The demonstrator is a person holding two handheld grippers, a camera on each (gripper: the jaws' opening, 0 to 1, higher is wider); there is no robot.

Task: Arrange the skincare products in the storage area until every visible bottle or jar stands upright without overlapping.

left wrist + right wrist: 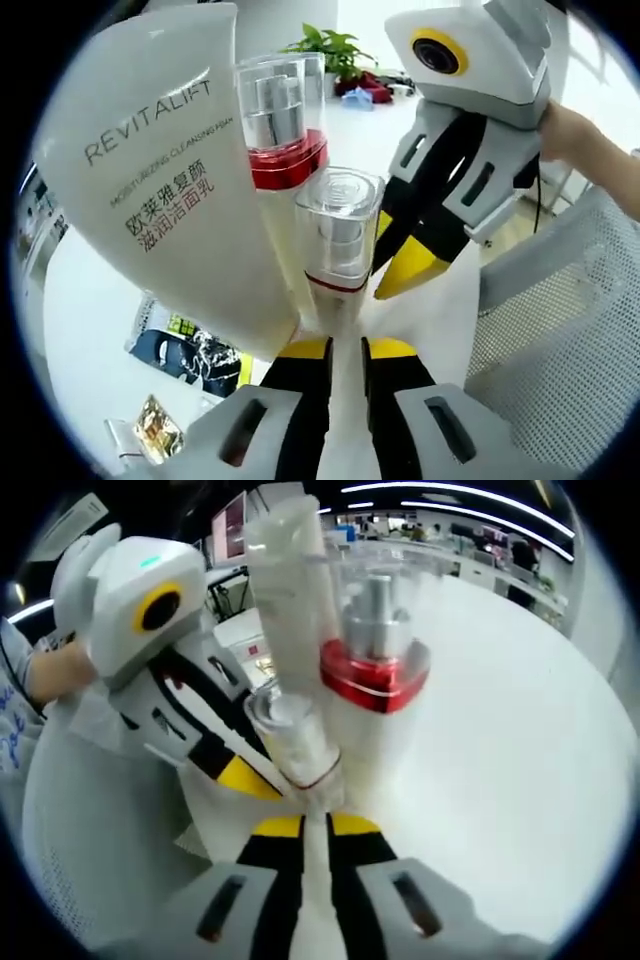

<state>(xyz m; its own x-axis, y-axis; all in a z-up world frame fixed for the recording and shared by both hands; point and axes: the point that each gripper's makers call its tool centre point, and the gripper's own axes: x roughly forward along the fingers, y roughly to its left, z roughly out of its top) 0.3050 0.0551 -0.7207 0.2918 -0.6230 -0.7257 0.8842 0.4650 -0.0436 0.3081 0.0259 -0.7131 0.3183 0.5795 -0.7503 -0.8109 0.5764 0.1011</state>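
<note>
Just ahead of the left gripper (345, 350) three products are crowded together: a white REVITALIFT tube (165, 170), a red-collared pump bottle (283, 130) and a smaller clear-capped bottle (338, 240) nearest the yellow tips.

Risk, as judged: all three are touching or overlapping, so any nudge to one could topple the others; the tall tube looks the least stable. A second risk is the two tools colliding, since the right gripper (410, 270) is working the same cluster from the far side.

Left jaws: nearly closed, a narrow gap left; nothing is seen clamped. Whether the small bottle's base is touched cannot be told.

Right gripper (315, 825): its jaws are likewise nearly together just under the small bottle (295, 735); a grip cannot be confirmed.
</note>
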